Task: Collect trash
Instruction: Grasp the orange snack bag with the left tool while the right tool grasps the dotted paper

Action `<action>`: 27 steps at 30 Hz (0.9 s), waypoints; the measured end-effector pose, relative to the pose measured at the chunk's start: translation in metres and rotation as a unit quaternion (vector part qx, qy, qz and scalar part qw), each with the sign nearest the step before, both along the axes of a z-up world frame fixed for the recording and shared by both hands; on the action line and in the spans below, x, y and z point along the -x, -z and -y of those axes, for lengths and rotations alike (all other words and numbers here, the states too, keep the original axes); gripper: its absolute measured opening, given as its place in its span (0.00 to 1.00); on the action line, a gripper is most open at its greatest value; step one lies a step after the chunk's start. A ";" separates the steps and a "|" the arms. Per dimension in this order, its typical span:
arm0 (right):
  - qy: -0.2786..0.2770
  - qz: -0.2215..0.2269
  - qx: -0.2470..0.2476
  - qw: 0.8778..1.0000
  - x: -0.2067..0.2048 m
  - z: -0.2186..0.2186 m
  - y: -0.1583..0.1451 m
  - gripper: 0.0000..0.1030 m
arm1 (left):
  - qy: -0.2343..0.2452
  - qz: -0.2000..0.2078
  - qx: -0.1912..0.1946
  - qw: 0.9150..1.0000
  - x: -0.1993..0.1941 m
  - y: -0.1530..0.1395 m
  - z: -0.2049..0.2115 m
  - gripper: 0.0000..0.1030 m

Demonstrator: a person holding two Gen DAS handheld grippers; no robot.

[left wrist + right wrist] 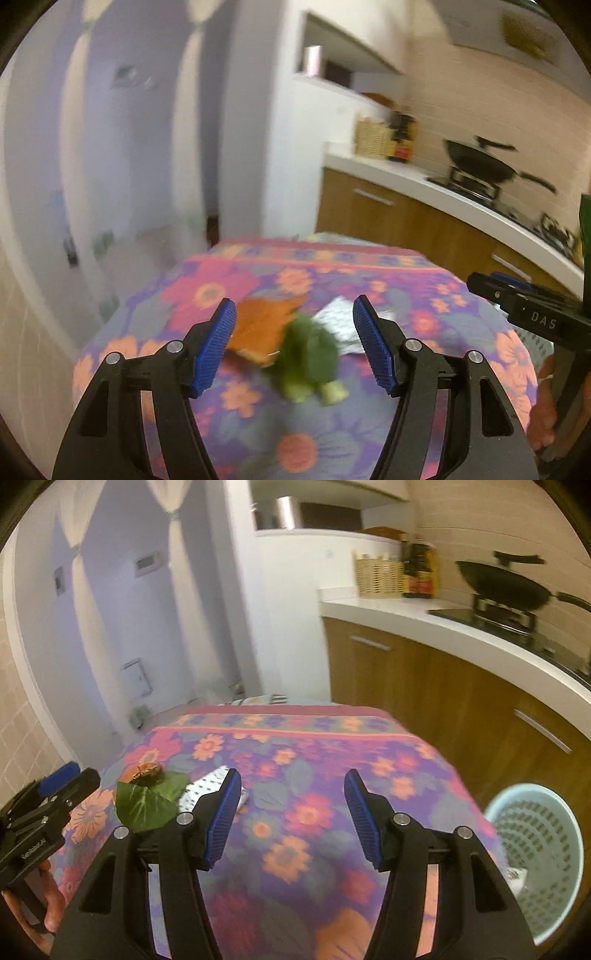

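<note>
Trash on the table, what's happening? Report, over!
Left gripper open, empty, lined up on green leaf. Right gripper open, empty. Orange leaf, silver wrapper uncollected. Nothing blocking; basket beside table.

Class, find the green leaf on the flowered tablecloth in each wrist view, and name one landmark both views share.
Left wrist view: the green leaf lies blurred at centre, between the open left gripper fingers, beside an orange leaf.
Right wrist view: it lies at lower left, left of the open right gripper.
Shared landmark: the black wok on the stove.
</note>
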State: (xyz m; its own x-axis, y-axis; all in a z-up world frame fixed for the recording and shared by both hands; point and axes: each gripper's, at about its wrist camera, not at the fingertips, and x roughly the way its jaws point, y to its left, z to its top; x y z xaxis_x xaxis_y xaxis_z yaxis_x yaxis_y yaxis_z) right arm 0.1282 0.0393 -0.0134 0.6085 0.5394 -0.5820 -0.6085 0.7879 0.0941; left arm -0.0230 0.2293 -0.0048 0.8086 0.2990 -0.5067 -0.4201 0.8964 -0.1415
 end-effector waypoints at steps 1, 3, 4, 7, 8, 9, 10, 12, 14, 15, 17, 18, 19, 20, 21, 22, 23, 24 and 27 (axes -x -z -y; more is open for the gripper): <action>-0.003 0.001 0.003 1.000 -0.001 -0.008 0.003 0.53 | -0.008 -0.002 0.007 1.000 0.003 0.003 -0.006 0.61; -0.012 0.001 0.008 1.000 -0.006 -0.026 0.011 0.53 | -0.021 -0.008 0.018 1.000 0.003 0.011 -0.020 0.61; -0.014 0.002 0.011 1.000 -0.008 -0.032 0.014 0.53 | -0.024 -0.012 0.023 0.999 0.001 0.015 -0.025 0.61; -0.023 -0.006 0.025 0.999 -0.013 -0.052 0.026 0.53 | -0.027 -0.032 0.048 0.998 -0.008 0.026 -0.041 0.61; -0.026 -0.014 0.031 0.999 -0.016 -0.059 0.031 0.53 | -0.023 -0.038 0.058 0.997 -0.012 0.030 -0.045 0.61; -0.028 -0.020 0.034 0.999 -0.018 -0.063 0.034 0.53 | -0.020 -0.045 0.072 0.996 -0.017 0.034 -0.052 0.61; -0.033 -0.029 0.037 0.998 -0.020 -0.069 0.040 0.53 | -0.016 -0.051 0.092 0.994 -0.023 0.040 -0.060 0.61; -0.036 -0.043 0.050 0.997 -0.021 -0.076 0.048 0.52 | -0.005 -0.061 0.125 0.990 -0.031 0.052 -0.070 0.61; -0.034 -0.051 0.071 0.996 -0.021 -0.082 0.055 0.51 | 0.003 -0.063 0.159 0.985 -0.035 0.063 -0.080 0.61; -0.037 -0.054 0.073 0.995 -0.022 -0.083 0.056 0.49 | 0.004 -0.057 0.169 0.984 -0.034 0.066 -0.082 0.60; -0.038 -0.061 0.079 0.994 -0.024 -0.085 0.059 0.48 | 0.007 -0.050 0.181 0.982 -0.034 0.070 -0.082 0.58; -0.041 -0.071 0.084 0.993 -0.026 -0.087 0.062 0.43 | 0.011 -0.049 0.181 0.982 -0.034 0.071 -0.080 0.57; -0.044 -0.077 0.088 0.992 -0.027 -0.089 0.064 0.40 | 0.015 -0.053 0.179 0.982 -0.035 0.072 -0.079 0.57; -0.048 -0.082 0.092 0.991 -0.028 -0.091 0.066 0.37 | 0.016 -0.055 0.176 0.983 -0.037 0.073 -0.078 0.57; -0.052 -0.086 0.100 0.990 -0.028 -0.093 0.068 0.36 | 0.016 -0.059 0.171 0.983 -0.039 0.073 -0.077 0.57; -0.054 -0.089 0.106 0.989 -0.028 -0.095 0.070 0.35 | 0.018 -0.061 0.170 0.983 -0.042 0.073 -0.077 0.57; -0.058 -0.096 0.112 0.987 -0.028 -0.098 0.073 0.33 | 0.024 -0.065 0.173 0.983 -0.045 0.075 -0.077 0.57; -0.060 -0.097 0.113 0.987 -0.029 -0.099 0.074 0.32 | 0.029 -0.070 0.179 0.981 -0.047 0.077 -0.077 0.57; -0.062 -0.098 0.113 0.987 -0.028 -0.100 0.075 0.25 | 0.032 -0.073 0.179 0.981 -0.051 0.078 -0.079 0.57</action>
State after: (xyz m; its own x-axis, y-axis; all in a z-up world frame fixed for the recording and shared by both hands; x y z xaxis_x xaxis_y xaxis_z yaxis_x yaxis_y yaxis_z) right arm 0.1564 0.1389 -0.0885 0.4101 0.4462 -0.7955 -0.6888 0.7232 0.0505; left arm 0.0279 0.3078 -0.0828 0.7310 0.0328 -0.6816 -0.4045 0.8252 -0.3942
